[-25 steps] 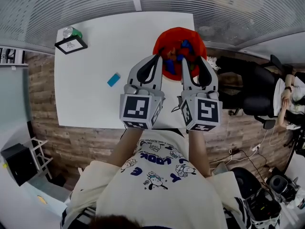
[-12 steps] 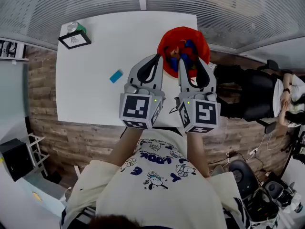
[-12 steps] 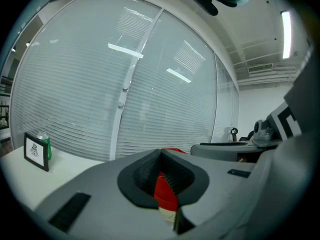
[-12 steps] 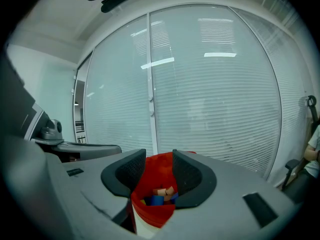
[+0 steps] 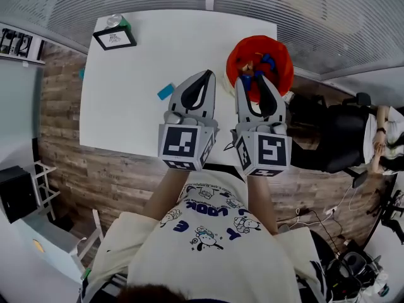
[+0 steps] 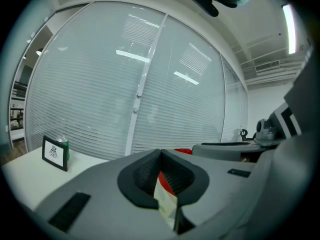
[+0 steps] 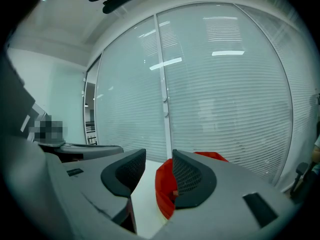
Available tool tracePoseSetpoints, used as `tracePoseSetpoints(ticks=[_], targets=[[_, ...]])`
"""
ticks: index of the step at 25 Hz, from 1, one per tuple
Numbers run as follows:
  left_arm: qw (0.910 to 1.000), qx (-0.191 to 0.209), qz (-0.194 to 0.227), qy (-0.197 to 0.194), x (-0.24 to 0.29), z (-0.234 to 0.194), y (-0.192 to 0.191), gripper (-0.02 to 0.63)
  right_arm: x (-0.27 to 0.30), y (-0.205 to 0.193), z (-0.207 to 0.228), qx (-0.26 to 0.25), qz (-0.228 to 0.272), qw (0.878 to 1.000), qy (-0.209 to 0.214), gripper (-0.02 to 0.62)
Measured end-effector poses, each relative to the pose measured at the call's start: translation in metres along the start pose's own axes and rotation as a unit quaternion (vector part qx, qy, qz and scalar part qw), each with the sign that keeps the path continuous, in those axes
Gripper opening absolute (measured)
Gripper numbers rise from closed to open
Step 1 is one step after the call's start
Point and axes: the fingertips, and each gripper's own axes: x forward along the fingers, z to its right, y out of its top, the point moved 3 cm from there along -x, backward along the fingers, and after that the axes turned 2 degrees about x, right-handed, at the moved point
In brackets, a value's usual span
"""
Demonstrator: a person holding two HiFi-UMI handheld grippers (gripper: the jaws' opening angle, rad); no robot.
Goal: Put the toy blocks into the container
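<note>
Both grippers are held out over the white rectangular table (image 5: pixel 126 115). The left gripper (image 5: pixel 206 74) has its jaws pressed together at the tips and carries nothing. The right gripper (image 5: pixel 251 83) has its jaws spread and empty, near the round red container (image 5: pixel 284 68). The container sits at the table's right edge with blue and red toy blocks (image 5: pixel 266 60) inside. One flat light-blue block (image 5: pixel 165 91) lies on the table, left of the left gripper

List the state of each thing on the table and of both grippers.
left gripper: shut, empty.
right gripper: open, empty.
red container: upright, blocks inside.
light blue block: loose on the table, outside the container.
can: upright.
framed card: standing.
</note>
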Motion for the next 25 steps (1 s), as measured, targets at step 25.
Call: tracePoseSetpoints(ticks=[25], targets=[[0.9905, -0.043, 0.003, 0.13, -0.08, -0.119, -0.014, 0.025, 0.052, -0.041, -0.143, -0.031, -0.071, 0.986, 0.146, 0.167]])
